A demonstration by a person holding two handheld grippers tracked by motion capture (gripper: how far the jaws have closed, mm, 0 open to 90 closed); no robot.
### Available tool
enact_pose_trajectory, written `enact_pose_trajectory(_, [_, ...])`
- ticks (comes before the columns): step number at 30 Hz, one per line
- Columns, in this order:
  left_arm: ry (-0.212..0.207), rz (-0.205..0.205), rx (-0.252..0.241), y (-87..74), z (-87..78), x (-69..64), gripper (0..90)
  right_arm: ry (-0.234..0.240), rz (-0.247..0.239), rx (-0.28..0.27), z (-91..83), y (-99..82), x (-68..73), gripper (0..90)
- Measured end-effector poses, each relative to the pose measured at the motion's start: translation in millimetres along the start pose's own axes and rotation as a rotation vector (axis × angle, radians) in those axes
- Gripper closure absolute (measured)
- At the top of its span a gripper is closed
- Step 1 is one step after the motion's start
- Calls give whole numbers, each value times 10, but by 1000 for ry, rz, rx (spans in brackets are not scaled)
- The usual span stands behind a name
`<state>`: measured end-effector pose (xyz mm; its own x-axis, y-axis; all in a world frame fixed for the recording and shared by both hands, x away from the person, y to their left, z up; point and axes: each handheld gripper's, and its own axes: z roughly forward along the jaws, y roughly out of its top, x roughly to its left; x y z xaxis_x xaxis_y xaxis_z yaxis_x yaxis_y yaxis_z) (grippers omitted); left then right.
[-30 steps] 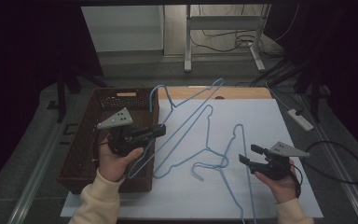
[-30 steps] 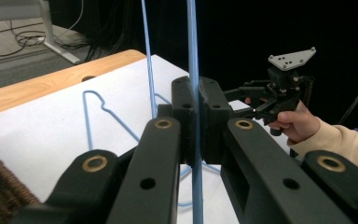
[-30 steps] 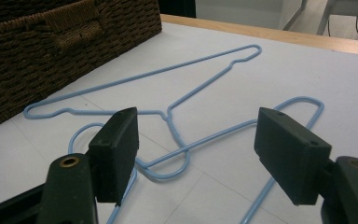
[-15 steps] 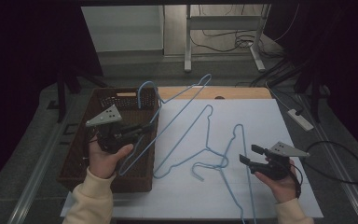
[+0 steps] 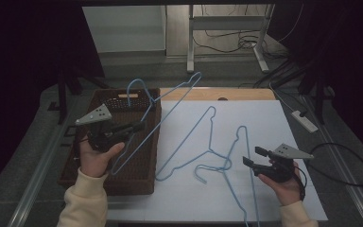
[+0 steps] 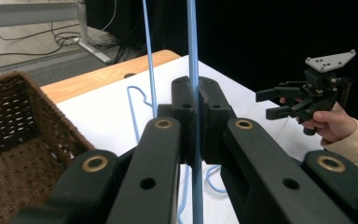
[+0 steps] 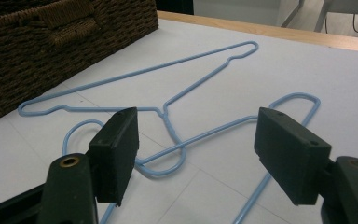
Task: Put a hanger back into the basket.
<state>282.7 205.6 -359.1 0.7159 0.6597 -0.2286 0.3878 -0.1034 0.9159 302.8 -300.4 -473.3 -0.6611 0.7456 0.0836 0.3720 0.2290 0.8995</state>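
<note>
Three thin light-blue wire hangers in play, one dark-brown woven wicker basket (image 5: pixel 137 177) at the left edge of the white tabletop (image 5: pixel 264 123).

Left side first: compared with a second back, my left gripper (image 5: pixel 131 127) has carried the lifted blue hanger (image 5: pixel 170 101) leftward, off the white sheet and over the basket. Its hook now hangs above the basket's far rim, and the long straight bar slants down toward the near wall. My read: transfer nearly done; next is lowering it in and letting go. Risk: the frame is longer than the basket looks wide, so it may bridge the rim rather than drop in.

Left jaws are clenched on that hanger's wire (image 6: pixel 192 70); the left gripper view shows it pinched between the black pads, running straight up. Thin, smooth, round wire, so it could pivot in the grip.

Middle: the second flat blue hanger (image 5: pixel 189 146) lies on the sheet, unmoved. The third blue hanger (image 5: pixel 234 184) lies across its hook end, the wires overlapping there.

Right side: my right gripper (image 5: pixel 253 158) hasn't moved, hovering over the overlap with jaws released and nothing between the pads (image 7: pixel 116 149).

Basket: coarse rigid weave; what shows of its inside looks empty. Tabletop: matte and smooth, with a wood strip (image 5: pixel 217 93) at the far edge.
</note>
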Motion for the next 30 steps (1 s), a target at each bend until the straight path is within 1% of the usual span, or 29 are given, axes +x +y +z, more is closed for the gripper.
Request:
enact_pose_trajectory(14, [43,-9,2,-36,-143,182,867,-4,0,7,3,-7,-6,314])
enact_pose_trajectory(21, [65,1,12,-33,-225,297,867,-8,3,8,6,-11,-10,314])
enact_pose_trajectory(22, [65,1,12,-33,-225,297,867,-7,4,6,4,-11,-11,314])
enact_pose_trajectory(26, [101,8,32,-66,-312,405,867,-9,8,4,9,-12,-23,313])
enact_pose_trajectory(30, [119,-8,34,-114,-421,556,867,-10,5,10,19,-17,-21,313])
